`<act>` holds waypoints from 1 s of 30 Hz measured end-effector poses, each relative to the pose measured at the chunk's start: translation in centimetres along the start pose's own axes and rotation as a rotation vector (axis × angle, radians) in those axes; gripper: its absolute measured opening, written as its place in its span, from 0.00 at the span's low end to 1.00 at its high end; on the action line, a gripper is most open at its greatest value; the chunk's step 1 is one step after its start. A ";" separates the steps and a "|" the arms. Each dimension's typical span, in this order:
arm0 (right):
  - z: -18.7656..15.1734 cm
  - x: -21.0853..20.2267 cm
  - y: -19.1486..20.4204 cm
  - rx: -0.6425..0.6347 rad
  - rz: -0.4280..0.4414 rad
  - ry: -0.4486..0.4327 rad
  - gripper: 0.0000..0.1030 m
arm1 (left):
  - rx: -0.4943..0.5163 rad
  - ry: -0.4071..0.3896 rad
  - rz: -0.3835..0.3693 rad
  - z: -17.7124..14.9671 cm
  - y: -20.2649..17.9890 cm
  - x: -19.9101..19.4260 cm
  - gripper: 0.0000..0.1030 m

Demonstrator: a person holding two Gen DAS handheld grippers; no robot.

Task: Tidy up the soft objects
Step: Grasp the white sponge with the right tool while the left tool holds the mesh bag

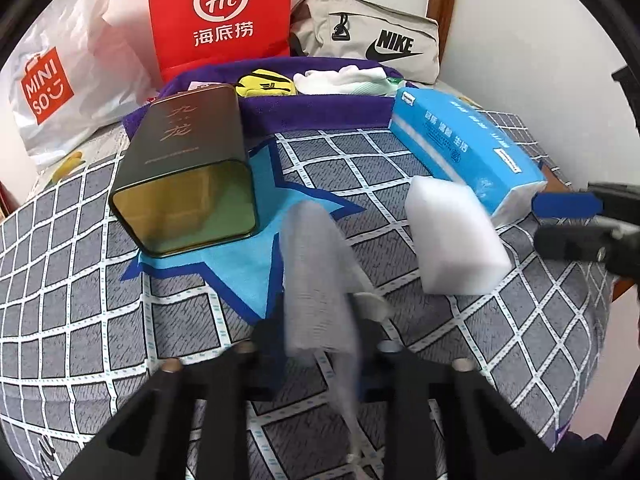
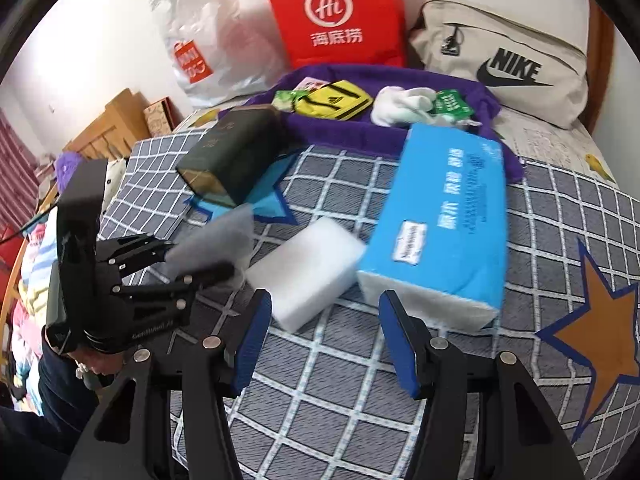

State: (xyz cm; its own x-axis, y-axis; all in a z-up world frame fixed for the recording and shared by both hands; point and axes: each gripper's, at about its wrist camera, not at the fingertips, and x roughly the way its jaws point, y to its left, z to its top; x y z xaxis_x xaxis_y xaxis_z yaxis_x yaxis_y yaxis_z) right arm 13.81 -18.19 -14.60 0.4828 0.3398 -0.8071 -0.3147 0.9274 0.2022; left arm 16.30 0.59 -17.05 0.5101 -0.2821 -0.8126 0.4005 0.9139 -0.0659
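Observation:
My left gripper (image 1: 320, 332) is shut on a thin white cloth (image 1: 316, 276), which stands up blurred between its fingers. In the right wrist view the same left gripper (image 2: 200, 258) holds the cloth (image 2: 216, 236) at the left. A white sponge block (image 1: 456, 240) lies on the checked bedcover beside a blue tissue pack (image 1: 460, 148). My right gripper (image 2: 326, 336) is open with nothing between its blue pads, just short of the sponge block (image 2: 308, 272) and the tissue pack (image 2: 440, 228). That right gripper (image 1: 560, 222) shows at the right edge of the left wrist view.
A dark tin (image 1: 188, 176) lies on its side left of centre. Behind it a purple tray (image 1: 320, 114) holds a yellow item (image 1: 264, 84) and white socks (image 1: 344, 80). A red paper bag (image 1: 220, 16), a white plastic bag (image 1: 60, 88) and a beige pouch (image 1: 372, 36) line the wall.

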 end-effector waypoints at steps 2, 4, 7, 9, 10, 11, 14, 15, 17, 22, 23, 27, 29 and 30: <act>-0.3 0.3 0.5 0.007 0.001 0.009 0.54 | -0.025 -0.003 -0.011 -0.1 0.5 -0.2 0.12; -0.7 0.9 1.0 0.032 0.008 0.030 0.54 | -0.054 -0.004 -0.034 -0.3 1.1 -0.3 0.10; -1.0 1.5 1.4 0.079 0.009 0.035 0.54 | -0.078 -0.012 -0.046 -0.9 1.8 -1.0 0.10; -0.9 1.8 1.7 0.100 -0.010 0.024 0.54 | -0.085 -0.012 -0.052 -1.2 2.1 -1.3 0.10; -0.9 2.0 1.9 0.114 -0.023 0.019 0.54 | -0.090 -0.014 -0.057 -1.4 2.3 -1.5 0.10; -0.7 2.2 2.1 0.122 -0.027 0.019 0.54 | -0.093 -0.016 -0.061 -1.6 2.5 -1.6 0.10; -0.4 3.2 2.7 0.140 -0.051 0.034 0.54 | -0.093 -0.031 -0.079 -2.0 2.9 -2.0 0.10; -0.2 3.6 3.0 0.138 -0.063 0.043 0.54 | -0.098 -0.034 -0.085 -2.2 3.1 -2.1 0.10; -0.1 4.3 3.7 0.130 -0.107 0.052 0.55 | -0.106 -0.035 -0.099 -2.3 3.4 -2.0 0.10; 0.3 4.9 3.9 0.180 -0.160 0.042 0.62 | -0.122 -0.039 -0.135 -2.9 4.1 -2.0 0.10; 0.4 5.0 4.0 0.190 -0.169 0.038 0.64 | -0.124 -0.040 -0.143 -3.0 4.3 -2.0 0.10; 0.8 6.0 4.2 0.205 -0.235 0.051 0.66 | -0.140 -0.046 -0.163 -3.2 4.6 -2.0 0.10; 0.8 6.5 4.1 0.223 -0.252 0.045 0.66 | -0.138 -0.048 -0.167 -3.3 4.7 -2.0 0.10; 0.7 6.6 4.0 0.230 -0.253 0.038 0.66 | -0.138 -0.050 -0.171 -3.3 4.7 -2.1 0.10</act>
State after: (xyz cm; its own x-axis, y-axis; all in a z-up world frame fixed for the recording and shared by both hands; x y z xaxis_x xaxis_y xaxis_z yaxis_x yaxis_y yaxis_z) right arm 16.32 -12.15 -18.67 0.4900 0.0920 -0.8669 0.0056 0.9941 0.1087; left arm 14.58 6.43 -17.61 0.4822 -0.4470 -0.7535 0.3780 0.8820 -0.2813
